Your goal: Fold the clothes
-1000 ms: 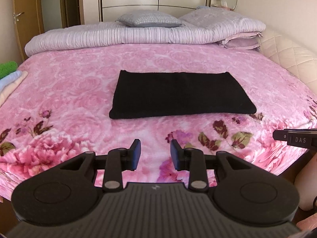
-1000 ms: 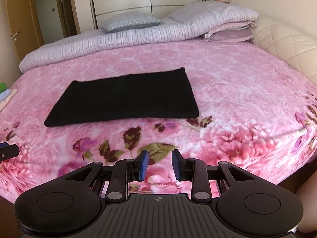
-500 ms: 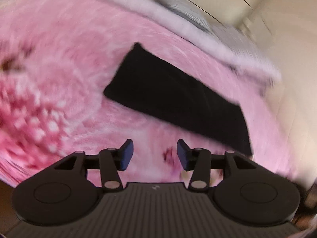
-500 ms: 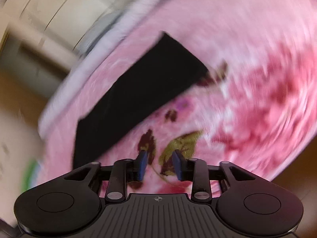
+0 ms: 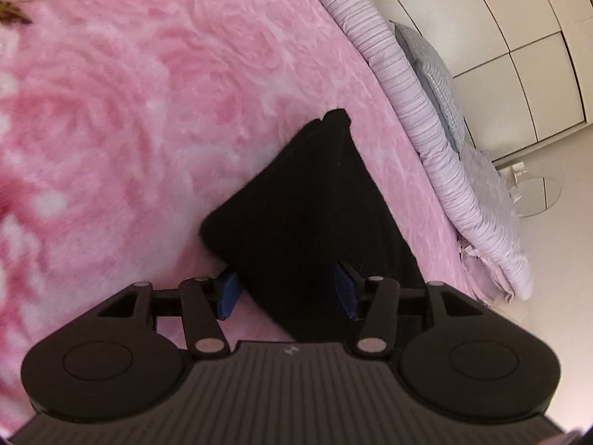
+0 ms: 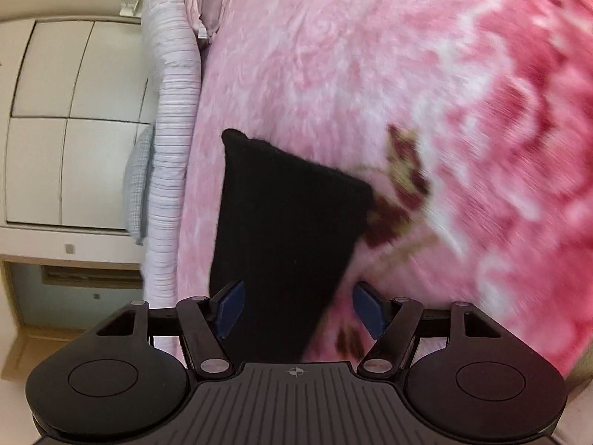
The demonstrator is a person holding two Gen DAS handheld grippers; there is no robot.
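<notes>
A folded black cloth (image 5: pixel 307 215) lies flat on the pink floral blanket (image 5: pixel 111 111). My left gripper (image 5: pixel 287 294) is open, rolled sideways, with its fingers straddling the cloth's left end; the near corner sits between the blue pads (image 5: pixel 228 294). In the right wrist view the same cloth (image 6: pixel 285 230) runs up from between the fingers. My right gripper (image 6: pixel 300 309) is open and rolled the other way, straddling the cloth's right end. Neither gripper holds anything.
A rolled striped lilac duvet (image 5: pixel 418 118) and grey pillows (image 5: pixel 441 78) line the head of the bed. White wardrobe doors (image 6: pixel 70 118) stand behind. The pink blanket (image 6: pixel 407 74) spreads wide around the cloth.
Both grippers moved from the foot of the bed in to the cloth's two ends, rolled sideways in opposite directions, and opened wider.
</notes>
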